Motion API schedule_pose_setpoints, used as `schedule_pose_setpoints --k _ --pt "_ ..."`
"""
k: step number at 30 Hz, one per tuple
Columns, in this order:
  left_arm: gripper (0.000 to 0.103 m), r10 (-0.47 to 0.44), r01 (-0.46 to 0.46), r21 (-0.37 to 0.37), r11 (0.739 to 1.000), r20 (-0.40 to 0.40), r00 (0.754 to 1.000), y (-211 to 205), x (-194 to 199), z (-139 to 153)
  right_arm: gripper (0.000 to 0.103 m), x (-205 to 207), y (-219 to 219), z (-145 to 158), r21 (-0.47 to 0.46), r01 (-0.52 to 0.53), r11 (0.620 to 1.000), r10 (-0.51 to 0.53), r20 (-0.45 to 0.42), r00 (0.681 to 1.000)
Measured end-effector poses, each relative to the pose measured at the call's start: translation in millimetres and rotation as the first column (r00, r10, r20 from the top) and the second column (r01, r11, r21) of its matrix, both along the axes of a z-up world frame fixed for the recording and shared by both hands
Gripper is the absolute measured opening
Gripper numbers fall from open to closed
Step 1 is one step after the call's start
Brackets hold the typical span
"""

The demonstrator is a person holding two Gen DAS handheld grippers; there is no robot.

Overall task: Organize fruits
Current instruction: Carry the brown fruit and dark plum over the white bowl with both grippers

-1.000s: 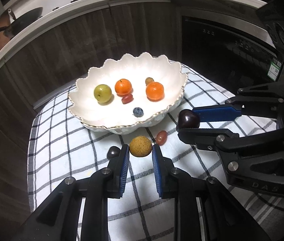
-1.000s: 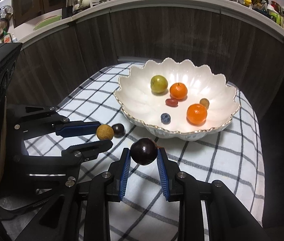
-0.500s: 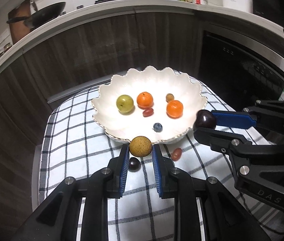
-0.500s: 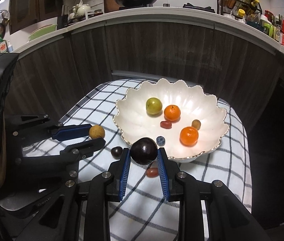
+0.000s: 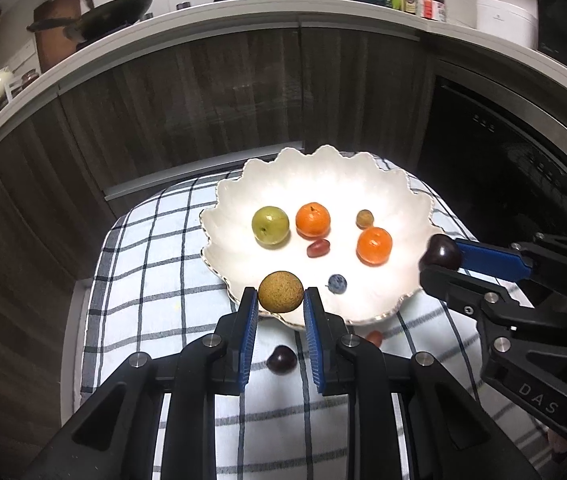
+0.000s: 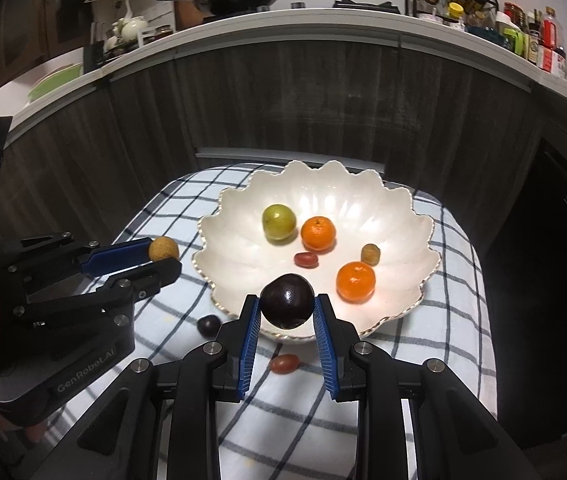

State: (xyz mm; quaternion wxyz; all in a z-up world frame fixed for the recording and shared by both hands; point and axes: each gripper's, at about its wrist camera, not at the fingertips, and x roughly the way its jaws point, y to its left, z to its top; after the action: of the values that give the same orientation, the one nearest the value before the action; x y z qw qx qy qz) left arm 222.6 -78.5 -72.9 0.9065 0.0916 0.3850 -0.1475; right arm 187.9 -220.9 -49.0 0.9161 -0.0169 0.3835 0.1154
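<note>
A white scalloped bowl [image 5: 323, 184] [image 6: 363, 200] stands on a checked cloth and holds a green fruit [image 5: 270, 225], two oranges [image 5: 312, 219] [image 5: 374, 245], a small brown fruit [image 5: 364, 218], a red grape [image 5: 318, 248] and a blueberry [image 5: 337, 283]. My left gripper [image 5: 281, 300] [image 6: 165, 258] is shut on a tan round fruit [image 5: 281, 291] held above the bowl's near rim. My right gripper [image 6: 287, 312] [image 5: 437, 258] is shut on a dark plum [image 6: 287, 306] above the bowl's near right rim.
A dark grape [image 5: 281, 358] [image 6: 208, 325] and a red grape [image 5: 374, 337] [image 6: 284, 363] lie on the checked cloth [image 5: 143, 280] in front of the bowl. Dark wood cabinets [image 5: 203, 92] stand behind the table, and a black appliance [image 5: 503, 152] is at right.
Both grippers have risen and moved forward toward the bowl, each keeping its fruit. The loose grapes on the cloth now lie below the fingers.
</note>
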Motion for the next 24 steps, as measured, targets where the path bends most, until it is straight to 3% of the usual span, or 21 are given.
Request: schedule_pose_setpoints --k 13,24 --pt "0.024 0.060 -0.060 -0.001 0.998 -0.029 0.998 -4.2 37.3 -9.5 0.029 35.2 -12.3 -16.3 0.014 0.092 0.996 -0.091 -0.070 0.993" --pt "0.024 0.057 -0.056 0.012 0.998 -0.081 0.995 -14.9 62.2 -27.6 0.029 54.3 -13.2 -33.6 0.000 0.130 0.991 -0.129 -0.135 0.982"
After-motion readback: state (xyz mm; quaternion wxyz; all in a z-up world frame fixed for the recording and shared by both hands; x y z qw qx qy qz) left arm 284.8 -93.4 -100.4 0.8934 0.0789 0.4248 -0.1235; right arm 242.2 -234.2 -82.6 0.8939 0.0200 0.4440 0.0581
